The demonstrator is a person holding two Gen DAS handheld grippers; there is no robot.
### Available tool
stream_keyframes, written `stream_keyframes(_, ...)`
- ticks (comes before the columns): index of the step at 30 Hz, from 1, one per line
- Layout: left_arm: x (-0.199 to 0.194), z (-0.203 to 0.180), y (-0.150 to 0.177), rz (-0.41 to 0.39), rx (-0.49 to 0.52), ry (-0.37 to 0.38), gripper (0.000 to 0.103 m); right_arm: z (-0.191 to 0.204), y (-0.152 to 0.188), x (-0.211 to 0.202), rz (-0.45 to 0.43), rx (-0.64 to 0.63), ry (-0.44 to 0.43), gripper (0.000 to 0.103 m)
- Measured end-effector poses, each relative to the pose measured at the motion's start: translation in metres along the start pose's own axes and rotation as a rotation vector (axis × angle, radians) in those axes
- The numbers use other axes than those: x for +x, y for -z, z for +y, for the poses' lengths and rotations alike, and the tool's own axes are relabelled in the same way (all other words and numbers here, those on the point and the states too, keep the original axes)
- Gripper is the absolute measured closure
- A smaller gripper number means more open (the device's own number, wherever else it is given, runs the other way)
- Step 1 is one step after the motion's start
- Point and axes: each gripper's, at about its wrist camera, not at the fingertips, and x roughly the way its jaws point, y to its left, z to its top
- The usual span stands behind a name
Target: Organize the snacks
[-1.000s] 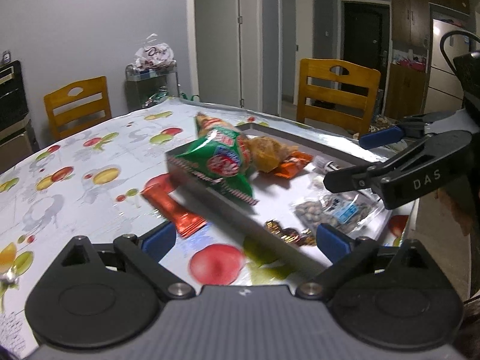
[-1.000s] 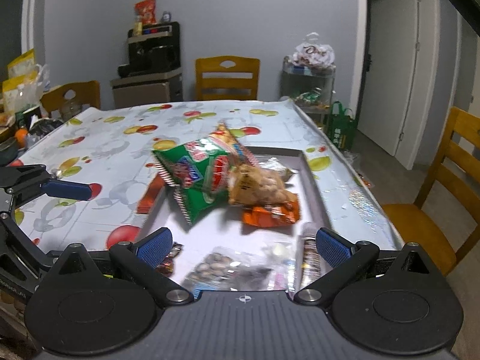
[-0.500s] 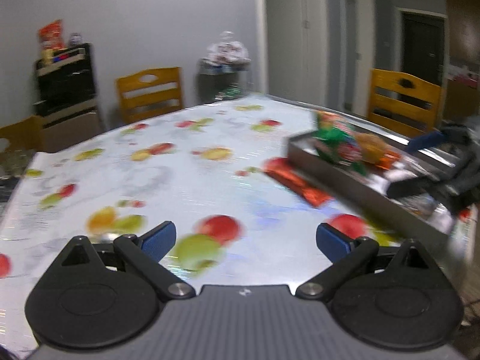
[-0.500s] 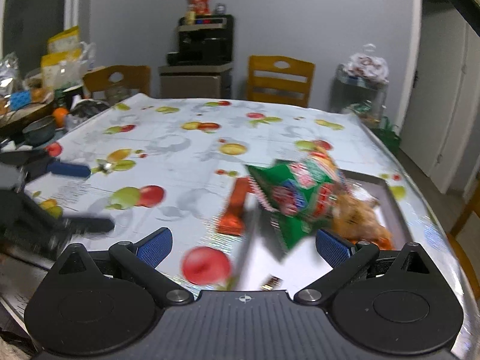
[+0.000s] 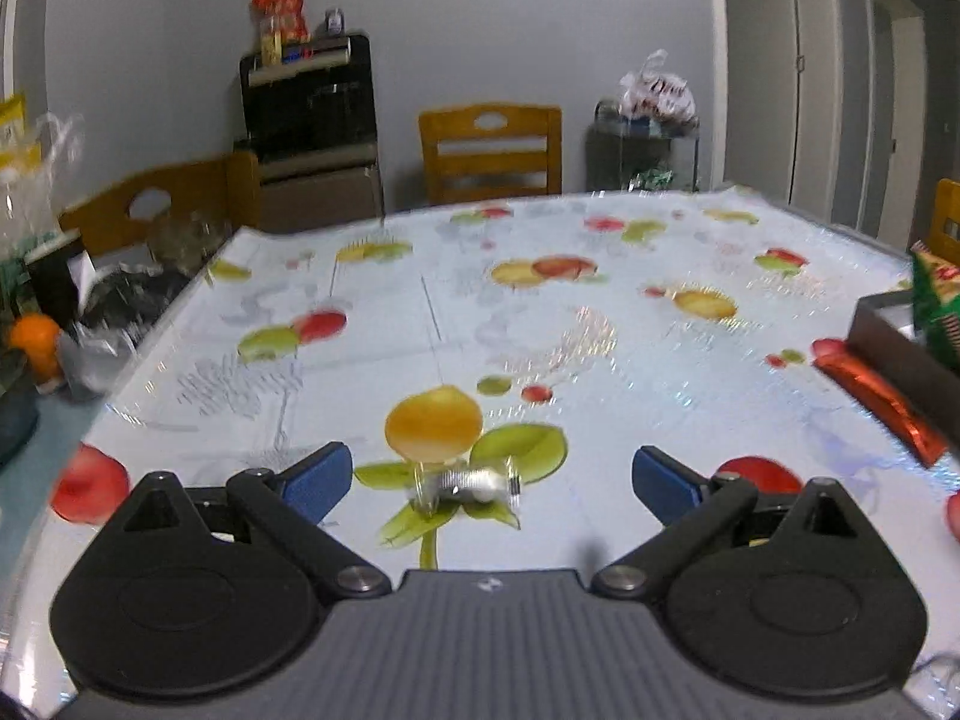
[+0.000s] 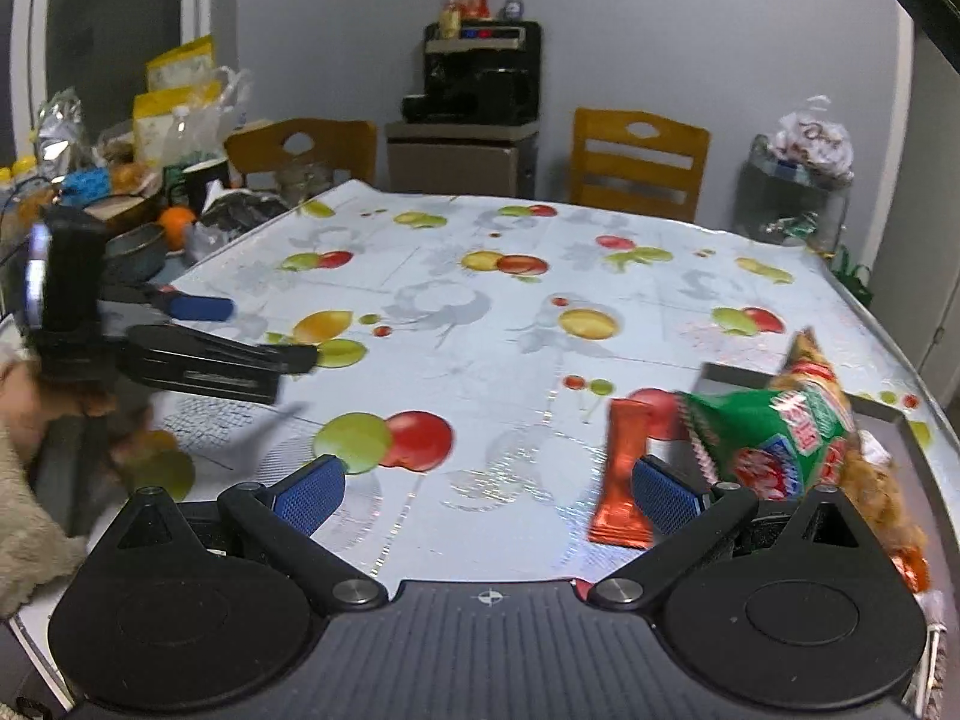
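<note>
Both claws have swung left, away from the grey metal tray, which now sits at the right edge of each view. No writing on the green-and-red crinkled snack bag leaning over the tray rim is readable through the blur. Left claw is spread wide and empty over a small silver-wrapped candy on the fruit-patterned counter. Right claw is likewise spread and empty, beside the orange foil snack bar lying just outside the tray.

Small silver-wrapped candy on the tablecloth; red bar flat beside the tray; green bag tilted inside.
</note>
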Motion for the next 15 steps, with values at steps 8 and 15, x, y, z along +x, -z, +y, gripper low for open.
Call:
stream_keyframes(8,0.030,0.005,0.000,0.056,-0.062,0.010,0.006,-0.002,0.001,0.027,0.066,0.045,-0.015,0.000)
stream_keyframes(15,0.040,0.008,0.000,0.102,-0.078,-0.002,0.028,-0.016,0.002,0.049,0.100,0.107,0.041,0.000)
